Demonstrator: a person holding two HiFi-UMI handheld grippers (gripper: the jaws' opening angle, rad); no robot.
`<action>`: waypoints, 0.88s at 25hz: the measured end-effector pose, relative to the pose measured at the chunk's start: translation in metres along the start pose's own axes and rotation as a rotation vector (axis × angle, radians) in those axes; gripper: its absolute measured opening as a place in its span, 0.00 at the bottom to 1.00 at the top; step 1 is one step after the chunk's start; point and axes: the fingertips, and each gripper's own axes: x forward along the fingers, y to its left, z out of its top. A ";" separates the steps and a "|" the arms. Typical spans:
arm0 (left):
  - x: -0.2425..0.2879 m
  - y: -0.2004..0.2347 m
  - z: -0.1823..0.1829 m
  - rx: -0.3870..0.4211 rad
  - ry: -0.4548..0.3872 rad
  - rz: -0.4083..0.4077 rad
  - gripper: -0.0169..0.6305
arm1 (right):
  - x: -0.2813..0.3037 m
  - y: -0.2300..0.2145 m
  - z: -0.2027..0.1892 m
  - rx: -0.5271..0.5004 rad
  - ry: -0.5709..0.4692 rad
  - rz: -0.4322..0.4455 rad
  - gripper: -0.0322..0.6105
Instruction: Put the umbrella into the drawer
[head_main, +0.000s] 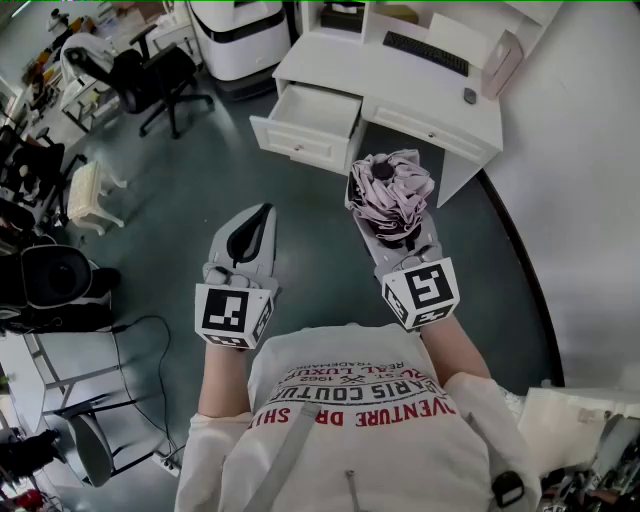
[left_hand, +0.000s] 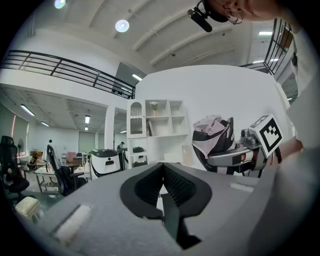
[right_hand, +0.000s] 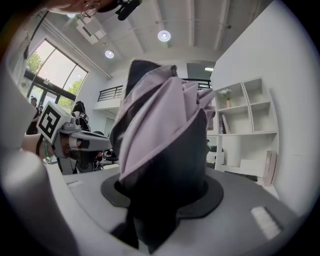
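Observation:
A folded pink and black umbrella (head_main: 390, 193) stands upright in my right gripper (head_main: 397, 222), whose jaws are shut on its body; it fills the right gripper view as the umbrella (right_hand: 160, 150). The white desk's drawer (head_main: 310, 122) stands pulled out ahead, up and to the left of the umbrella. My left gripper (head_main: 250, 240) hangs beside the right one, its jaws shut with nothing between them (left_hand: 162, 187). From the left gripper view I see the umbrella (left_hand: 212, 140) and the right gripper at the right.
A white desk (head_main: 420, 80) with a keyboard (head_main: 425, 52) and a mouse (head_main: 470, 96) stands against the wall. An office chair (head_main: 150, 80) and a white machine (head_main: 240, 35) are at the back left. Shelving (head_main: 70, 370) lines the left side over green floor.

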 end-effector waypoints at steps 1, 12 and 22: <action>0.000 0.000 -0.001 -0.003 0.001 -0.001 0.04 | 0.000 0.000 0.000 0.002 0.001 -0.001 0.35; -0.001 0.023 -0.006 -0.019 0.002 -0.026 0.04 | 0.022 0.014 -0.001 0.012 0.018 -0.010 0.36; -0.013 0.091 -0.034 -0.048 0.037 -0.045 0.04 | 0.071 0.050 -0.010 0.043 0.041 -0.058 0.36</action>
